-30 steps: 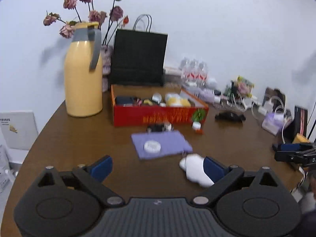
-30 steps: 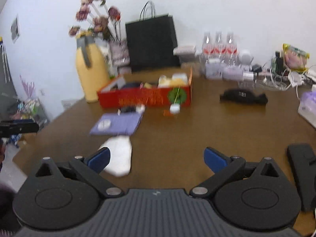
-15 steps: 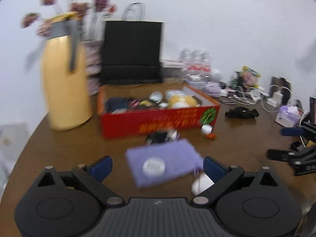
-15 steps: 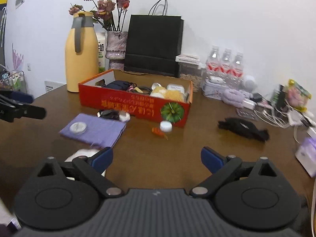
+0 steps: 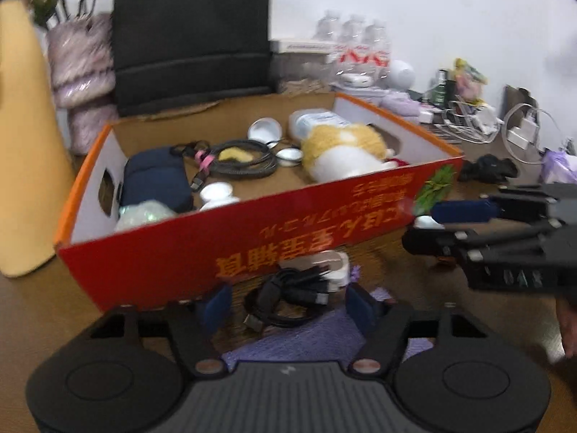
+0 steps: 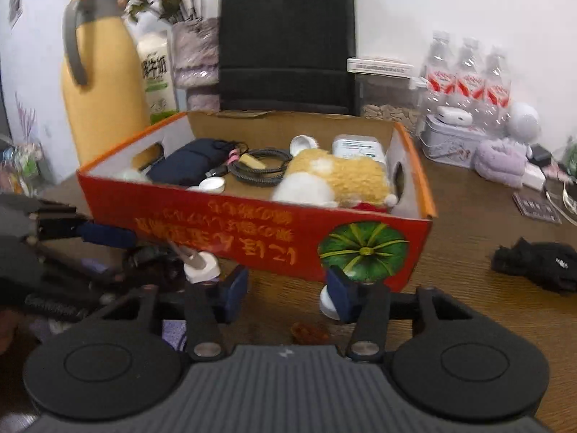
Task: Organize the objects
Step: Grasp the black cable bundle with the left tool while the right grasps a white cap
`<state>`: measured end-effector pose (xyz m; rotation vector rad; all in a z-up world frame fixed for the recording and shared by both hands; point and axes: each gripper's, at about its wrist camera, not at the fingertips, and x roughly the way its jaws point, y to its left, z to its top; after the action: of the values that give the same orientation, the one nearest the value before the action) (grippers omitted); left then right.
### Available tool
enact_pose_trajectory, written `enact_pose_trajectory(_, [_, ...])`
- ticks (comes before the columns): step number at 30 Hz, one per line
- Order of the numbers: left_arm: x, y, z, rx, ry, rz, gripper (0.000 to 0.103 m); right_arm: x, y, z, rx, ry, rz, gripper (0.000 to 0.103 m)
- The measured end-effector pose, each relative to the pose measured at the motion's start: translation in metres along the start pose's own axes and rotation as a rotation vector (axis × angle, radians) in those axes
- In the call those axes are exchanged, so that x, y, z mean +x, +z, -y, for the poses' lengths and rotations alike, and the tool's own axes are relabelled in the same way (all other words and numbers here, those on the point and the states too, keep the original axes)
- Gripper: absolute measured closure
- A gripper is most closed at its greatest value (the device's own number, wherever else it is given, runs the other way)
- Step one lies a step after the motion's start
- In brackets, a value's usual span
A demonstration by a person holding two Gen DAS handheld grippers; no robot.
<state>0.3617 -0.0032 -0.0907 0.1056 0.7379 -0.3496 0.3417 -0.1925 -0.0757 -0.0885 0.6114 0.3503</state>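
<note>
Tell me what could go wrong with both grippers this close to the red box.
The left gripper straddles the tangled black cable atop the purple cloth, so closing might snag the cloth. The right gripper sits against the red box; its pad may knock the white cap.

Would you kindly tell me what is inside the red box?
Inside the red box lie a plush toy, a navy pouch, a coiled black cable, white lids and a white container. Whatever is under the plush is hidden.
</note>
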Motion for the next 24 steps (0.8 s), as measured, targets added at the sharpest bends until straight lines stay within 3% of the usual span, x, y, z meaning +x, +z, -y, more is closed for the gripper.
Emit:
enact_pose_trajectory(3, [0.000, -0.001, -0.002, 0.002, -0.005, 0.012, 0.049, 0.003, 0.006, -0.013, -0.028, 0.103, 0.010, 0.057])
enact_pose_trajectory(4, [-0.001, -0.002, -0.002, -0.004, -0.002, 0.016, 0.056, 0.006, 0.010, -0.016, -0.025, 0.129, 0.011, 0.060])
enact_pose_trajectory(5, [-0.002, -0.003, -0.002, -0.003, 0.009, 0.023, 0.055, 0.010, 0.014, -0.019, -0.023, 0.152, 0.013, 0.069])
enact_pose_trajectory(6, [-0.003, -0.005, -0.001, 0.006, 0.012, 0.032, 0.055, 0.015, 0.018, -0.021, -0.018, 0.173, 0.014, 0.072])
enact_pose_trajectory(7, [-0.003, -0.006, 0.001, 0.010, 0.015, 0.036, 0.055, 0.021, 0.020, -0.024, -0.012, 0.184, 0.003, 0.072])
enact_pose_trajectory(9, [-0.005, -0.007, 0.003, 0.021, 0.026, 0.039, 0.056, 0.030, 0.022, -0.032, -0.015, 0.201, -0.019, 0.086])
enact_pose_trajectory(11, [-0.008, -0.007, 0.004, 0.036, 0.046, 0.037, 0.057, 0.031, 0.021, -0.037, -0.021, 0.221, -0.012, 0.092])
enact_pose_trajectory(14, [-0.020, -0.008, 0.003, 0.067, 0.091, 0.063, 0.058, 0.023, 0.018, -0.041, -0.052, 0.177, 0.000, 0.100])
enact_pose_trajectory(20, [-0.084, -0.011, -0.015, -0.057, 0.123, 0.164, 0.058, -0.041, 0.007, -0.038, -0.034, 0.118, 0.112, 0.101])
enact_pose_trajectory(24, [-0.148, -0.040, -0.009, -0.121, 0.104, 0.235, 0.058, -0.113, -0.017, -0.043, 0.040, 0.157, 0.168, 0.100])
